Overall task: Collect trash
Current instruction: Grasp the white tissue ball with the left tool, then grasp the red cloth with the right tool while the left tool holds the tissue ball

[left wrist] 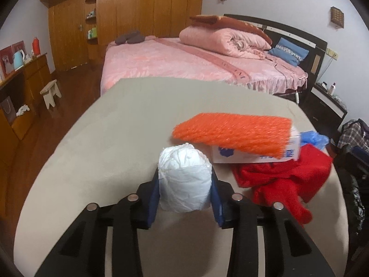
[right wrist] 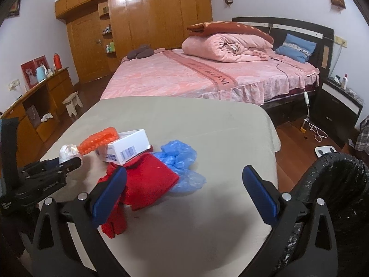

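The left claw (left wrist: 185, 191) squeezes a light, soft paper wad (left wrist: 185, 180) around its middle, beside the white box (left wrist: 253, 155); the right claw (right wrist: 184, 194) gapes empty.

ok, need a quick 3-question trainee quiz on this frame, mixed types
1. True or false: the left gripper is shut on the white paper wad.
2. What lies on top of the white box? A) red cloth B) orange foam net C) blue plastic bag
3. Fill in: the right gripper has its jaws ____.

Key: 1 true. 2 B, the orange foam net; the red cloth and blue plastic bag lie beside the box on the table. 3 open.
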Tool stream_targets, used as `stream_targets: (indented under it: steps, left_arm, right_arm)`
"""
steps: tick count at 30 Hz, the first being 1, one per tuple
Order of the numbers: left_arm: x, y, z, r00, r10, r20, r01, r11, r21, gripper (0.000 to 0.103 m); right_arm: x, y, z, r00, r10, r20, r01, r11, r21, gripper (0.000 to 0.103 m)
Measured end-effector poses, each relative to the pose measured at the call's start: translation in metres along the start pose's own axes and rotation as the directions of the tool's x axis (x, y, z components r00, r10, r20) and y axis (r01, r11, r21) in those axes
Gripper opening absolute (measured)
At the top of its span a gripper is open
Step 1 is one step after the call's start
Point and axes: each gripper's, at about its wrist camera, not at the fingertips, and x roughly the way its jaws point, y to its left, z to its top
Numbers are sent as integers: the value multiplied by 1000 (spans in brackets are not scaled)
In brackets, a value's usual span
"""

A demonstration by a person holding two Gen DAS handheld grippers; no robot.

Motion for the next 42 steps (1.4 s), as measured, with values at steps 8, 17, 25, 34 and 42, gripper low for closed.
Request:
stream_targets:
  steps: [8, 17, 25, 34, 42]
  left_arm:
    - [-21, 2, -3, 1000, 12, 27, -12, 1000, -2, 38]
    - [-32, 3, -4, 999, 25, 32, -24, 1000, -10, 38]
    - [-38, 2, -6, 999, 23, 38, -22, 1000, -17, 38]
    - [-52, -4, -14, 999, 16, 36, -16, 1000, -10, 38]
    - [-57, -17, -25, 1000, 2, 23, -2, 1000, 18, 39]
  right_arm:
    - [10, 20, 2, 998, 59, -27, -60, 998, -37, 83]
    - [29, 38, -3, 985, 129, -112, -136, 988, -66, 41]
    - [17, 40, -7, 969, 204, -138, -213, 975, -60, 6]
    - [-16, 23, -11, 968, 217, -125, -223, 974, -35, 6]
    - [-36, 2, -22, 974, 178, -138, -184, 982, -35, 6]
